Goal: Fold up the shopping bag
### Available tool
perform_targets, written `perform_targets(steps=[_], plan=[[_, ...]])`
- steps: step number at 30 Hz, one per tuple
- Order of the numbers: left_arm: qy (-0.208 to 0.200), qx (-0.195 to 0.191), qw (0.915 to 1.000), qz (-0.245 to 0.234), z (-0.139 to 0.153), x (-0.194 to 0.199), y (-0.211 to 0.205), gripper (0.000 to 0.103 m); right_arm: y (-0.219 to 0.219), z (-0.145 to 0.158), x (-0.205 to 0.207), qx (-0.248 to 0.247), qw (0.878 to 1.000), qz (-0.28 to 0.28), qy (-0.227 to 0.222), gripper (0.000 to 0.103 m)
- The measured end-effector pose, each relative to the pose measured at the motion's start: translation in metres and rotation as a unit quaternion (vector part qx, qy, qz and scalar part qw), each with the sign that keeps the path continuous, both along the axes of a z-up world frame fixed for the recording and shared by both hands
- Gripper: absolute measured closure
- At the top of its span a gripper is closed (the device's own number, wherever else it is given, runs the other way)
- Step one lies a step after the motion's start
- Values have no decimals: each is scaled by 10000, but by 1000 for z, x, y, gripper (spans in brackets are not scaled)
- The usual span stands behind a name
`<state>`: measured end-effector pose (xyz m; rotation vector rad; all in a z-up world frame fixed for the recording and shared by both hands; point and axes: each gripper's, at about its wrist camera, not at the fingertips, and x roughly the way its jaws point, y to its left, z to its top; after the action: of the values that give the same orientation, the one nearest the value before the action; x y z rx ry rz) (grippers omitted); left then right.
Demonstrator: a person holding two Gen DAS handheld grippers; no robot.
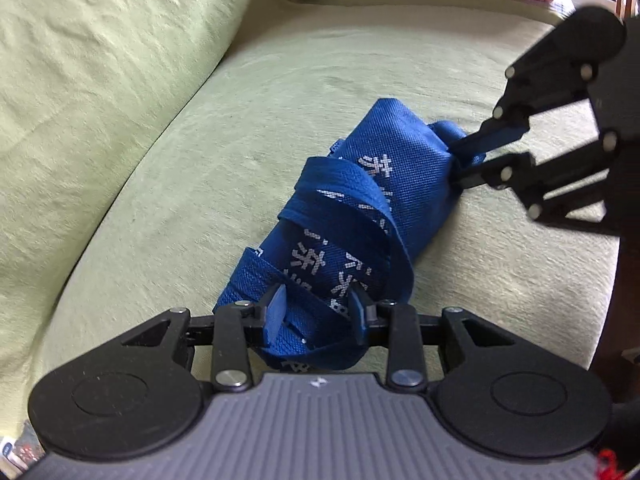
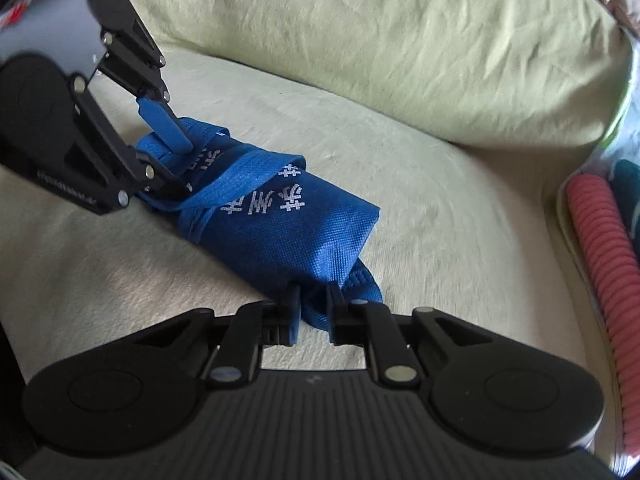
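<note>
Your left gripper (image 1: 318, 308) and right gripper (image 2: 314, 310) each clamp an opposite end of the rolled shopping bag (image 1: 372, 200), stretching it on the cushion (image 1: 240, 120) so its strap (image 1: 352, 184) wrap stays tight.

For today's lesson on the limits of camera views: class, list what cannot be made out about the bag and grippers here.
- Bag's underside: hidden against the sofa cushion, both views.
- Printed characters: partly covered by the wrapped strap, unreadable.
- Left gripper: its own fingers hide the cloth between them.
- Right gripper: grasped bag end hidden behind its fingers.
</note>
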<state>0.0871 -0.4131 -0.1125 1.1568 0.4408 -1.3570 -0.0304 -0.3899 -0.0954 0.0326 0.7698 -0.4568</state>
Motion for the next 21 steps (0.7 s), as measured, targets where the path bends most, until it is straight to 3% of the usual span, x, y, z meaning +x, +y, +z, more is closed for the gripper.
perform_targets(steps=[2, 4, 8, 12, 16, 21], plan=[[37, -49, 10000, -11, -1, 1, 3, 64, -2, 11, -8, 189, 9996, -9, -193, 92], [52, -84, 9999, -22, -1, 1, 6, 64, -3, 31, -16, 278, 9972, -3, -693, 93], [14, -63, 10000, -36, -1, 0, 5, 64, -4, 43, -1, -32, 9946, 296, -997, 92], [-2, -99, 9999, -45, -2, -1, 5, 64, -3, 32, 22, -191, 9924, 695, -996, 92], [28, -144, 9999, -41, -2, 0, 6, 64, 5, -2, 37, -393, 9926, 997, -564, 91], [-6, -136, 9999, -8, -2, -2, 5, 64, 9, -13, 38, -500, 9916, 992, -658, 91]])
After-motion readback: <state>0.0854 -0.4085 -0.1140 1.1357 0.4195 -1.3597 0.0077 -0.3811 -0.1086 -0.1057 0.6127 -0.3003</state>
